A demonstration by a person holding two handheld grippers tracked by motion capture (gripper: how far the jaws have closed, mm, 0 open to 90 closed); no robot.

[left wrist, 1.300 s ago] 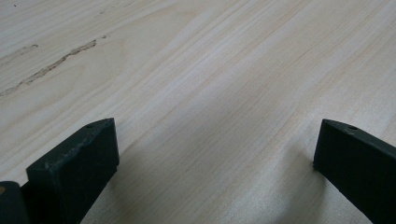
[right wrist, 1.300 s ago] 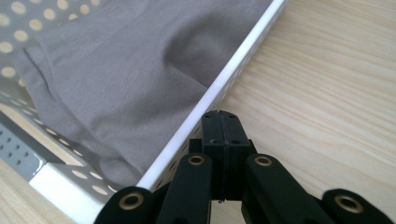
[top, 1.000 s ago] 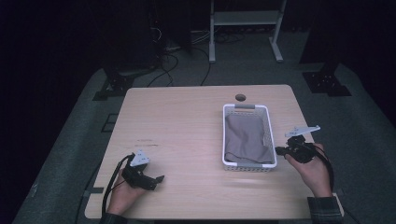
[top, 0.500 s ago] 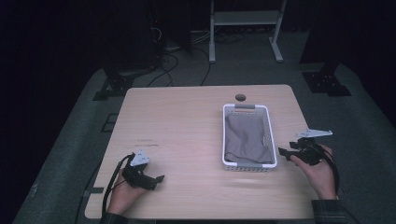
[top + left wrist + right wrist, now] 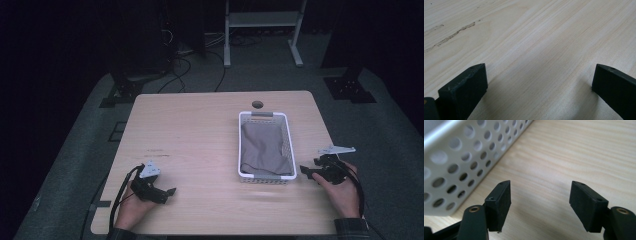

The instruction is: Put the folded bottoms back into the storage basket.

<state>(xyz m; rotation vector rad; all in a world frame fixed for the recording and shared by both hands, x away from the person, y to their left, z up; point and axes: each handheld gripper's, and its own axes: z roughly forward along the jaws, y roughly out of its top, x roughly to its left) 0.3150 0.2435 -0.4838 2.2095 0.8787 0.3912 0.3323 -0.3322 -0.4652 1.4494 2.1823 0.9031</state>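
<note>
Wooden table (image 5: 200, 135), dark room. Right gripper (image 5: 306, 172) beside white basket (image 5: 263, 116) holding grey cloth (image 5: 262, 147), jaws just opening, nothing between. Left gripper (image 5: 169, 194) jaws apart over bare wood.

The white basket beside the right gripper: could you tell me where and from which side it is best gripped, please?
Probably the white basket is best taken by its thin upright near rim, the right gripper coming from above its near right corner. One jaw would go inside and one outside; the grey cloth lies low, leaving that rim free. The perforated wall looks thin enough for the open jaws.
</note>
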